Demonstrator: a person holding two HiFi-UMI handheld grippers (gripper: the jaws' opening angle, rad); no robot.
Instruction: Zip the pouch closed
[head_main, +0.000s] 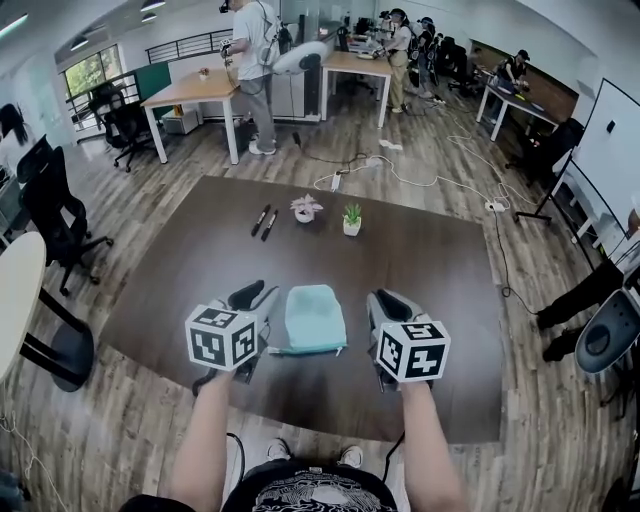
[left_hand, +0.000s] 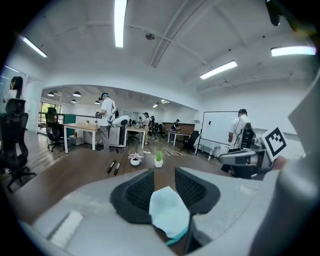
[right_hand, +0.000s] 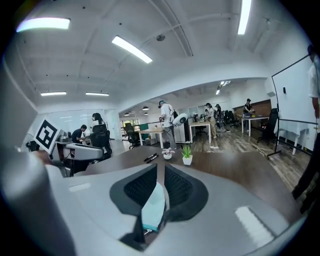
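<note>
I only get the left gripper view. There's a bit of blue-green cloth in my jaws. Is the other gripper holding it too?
Observer: Yes. The right gripper view shows the right gripper pinching the pouch by its other edge.
Operator: Is it a whole pouch? I see just a corner.
Observer: Yes. In the head view it spans the gap between the left gripper and the right one, over the table.
</note>
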